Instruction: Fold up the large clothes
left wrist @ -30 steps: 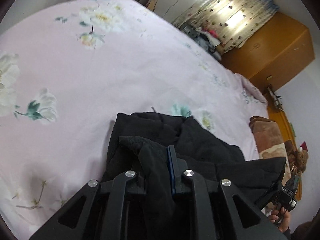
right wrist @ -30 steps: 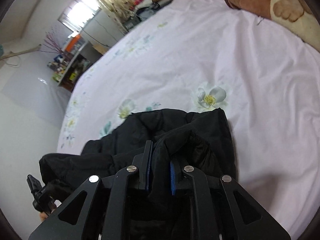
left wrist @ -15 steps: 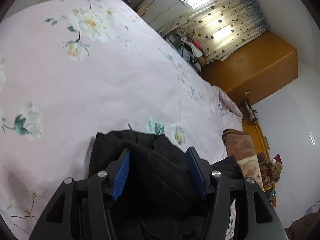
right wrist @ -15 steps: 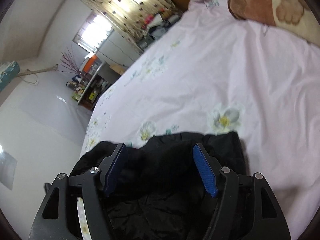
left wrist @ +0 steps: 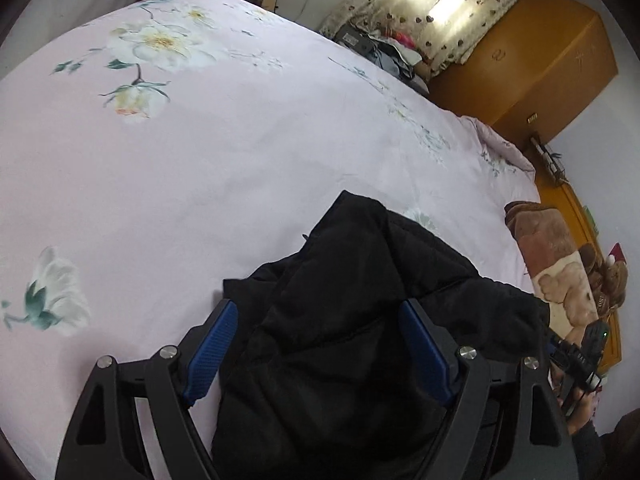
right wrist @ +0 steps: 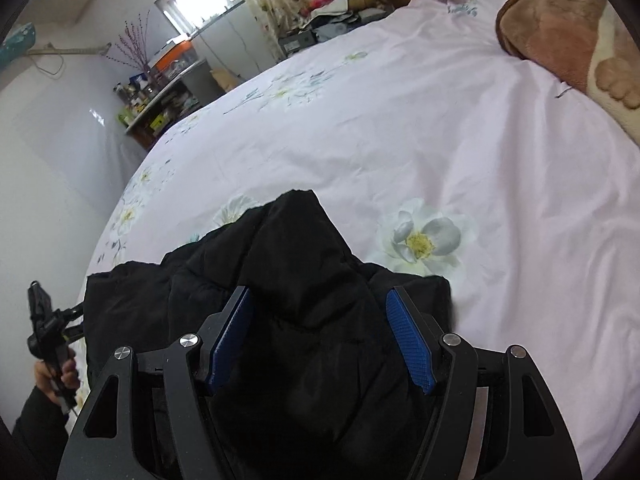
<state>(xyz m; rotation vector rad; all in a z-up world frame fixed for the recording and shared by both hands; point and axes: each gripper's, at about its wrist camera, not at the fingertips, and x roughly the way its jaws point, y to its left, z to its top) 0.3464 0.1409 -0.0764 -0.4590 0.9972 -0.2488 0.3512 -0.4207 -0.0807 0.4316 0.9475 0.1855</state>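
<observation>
A black padded garment [left wrist: 352, 280] lies bunched on the pink flowered bedspread [left wrist: 200, 140]; it also shows in the right wrist view [right wrist: 296, 264]. My left gripper [left wrist: 316, 312] is open, its blue pads apart on either side of the fabric, just above it. My right gripper [right wrist: 320, 300] is open too, its pads spread over the garment's other side. Neither grips the cloth. The right gripper's body [left wrist: 580, 356] shows at the far right of the left wrist view, and the left gripper's body [right wrist: 48, 332] at the far left of the right wrist view.
A brown plush blanket [right wrist: 568, 32] lies at the bed's head end, also seen in the left wrist view [left wrist: 560, 260]. A wooden wardrobe [left wrist: 528, 60] and a curtained window [left wrist: 432, 4] stand beyond the bed. Cluttered shelves [right wrist: 160, 100] stand by the white wall.
Both grippers were shut on folds of the black garment one second ago. They opened, let the fabric drop on the bed, and have pulled back a little.
</observation>
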